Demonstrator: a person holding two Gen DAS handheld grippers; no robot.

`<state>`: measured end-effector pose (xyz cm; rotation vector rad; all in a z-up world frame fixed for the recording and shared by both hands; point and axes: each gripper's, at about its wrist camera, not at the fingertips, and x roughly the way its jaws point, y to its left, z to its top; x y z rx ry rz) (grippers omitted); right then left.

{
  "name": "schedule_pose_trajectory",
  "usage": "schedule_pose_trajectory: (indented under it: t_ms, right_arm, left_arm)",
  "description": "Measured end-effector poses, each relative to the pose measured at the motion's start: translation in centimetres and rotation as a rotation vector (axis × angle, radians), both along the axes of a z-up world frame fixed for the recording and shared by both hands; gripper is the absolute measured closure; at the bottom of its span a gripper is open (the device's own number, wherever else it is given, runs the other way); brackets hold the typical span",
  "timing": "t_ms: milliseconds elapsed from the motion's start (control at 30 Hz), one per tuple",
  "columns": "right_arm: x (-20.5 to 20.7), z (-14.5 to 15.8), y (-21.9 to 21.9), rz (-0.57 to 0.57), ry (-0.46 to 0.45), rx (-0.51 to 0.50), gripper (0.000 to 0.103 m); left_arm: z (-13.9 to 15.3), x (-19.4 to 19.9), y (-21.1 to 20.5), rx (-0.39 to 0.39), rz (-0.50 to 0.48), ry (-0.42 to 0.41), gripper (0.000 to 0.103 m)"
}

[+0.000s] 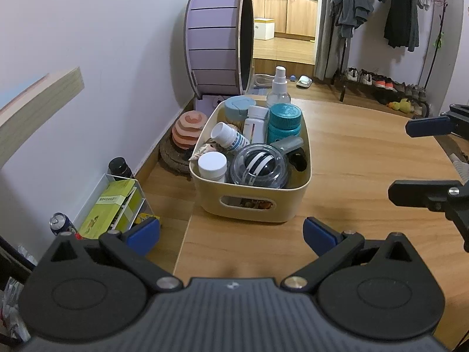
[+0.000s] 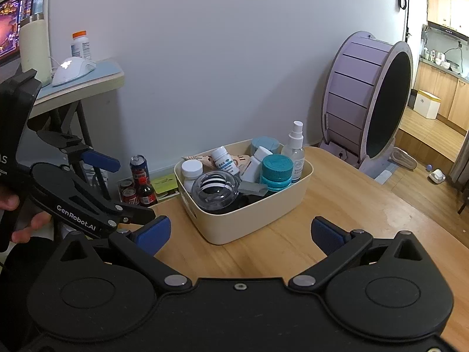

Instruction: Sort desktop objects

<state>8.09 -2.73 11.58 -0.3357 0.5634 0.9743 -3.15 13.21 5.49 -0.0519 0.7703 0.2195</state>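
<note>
- Basket point(image 1: 249, 205), cream plastic with a slot handle, stands on the wooden table point(image 1: 366, 161) ahead of both grippers, packed with small items.
- Left gripper point(image 1: 231, 234) hovers over the table's near edge, blue pads spread wide, nothing between them, short of the basket.
- Right gripper point(image 2: 240, 231) likewise has its fingers wide apart and empty, aimed at the basket's corner; in the left view it shows at the right edge.
- Inside the basket: a clear gyro ball point(image 1: 258, 165) at the front, a white-capped bottle point(image 1: 212, 165) beside it, a teal-lidded jar point(image 1: 285, 123) behind, and a spray bottle point(image 1: 279, 88) upright at the back.
- Beyond the table, a purple wheel point(image 1: 217, 38) stands by the wall; soda cans point(image 2: 138, 167) sit on the floor.
</note>
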Motion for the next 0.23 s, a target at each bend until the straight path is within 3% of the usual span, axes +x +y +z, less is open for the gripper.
schedule_pose_trajectory:
  t_ms: [233]
  right_arm:
    - [-0.01,-0.17,0.05,0.005,0.005,-0.003,0.000]
  left_arm:
    - [-0.15,-0.03,-0.12,0.009,-0.006,0.007,0.000]
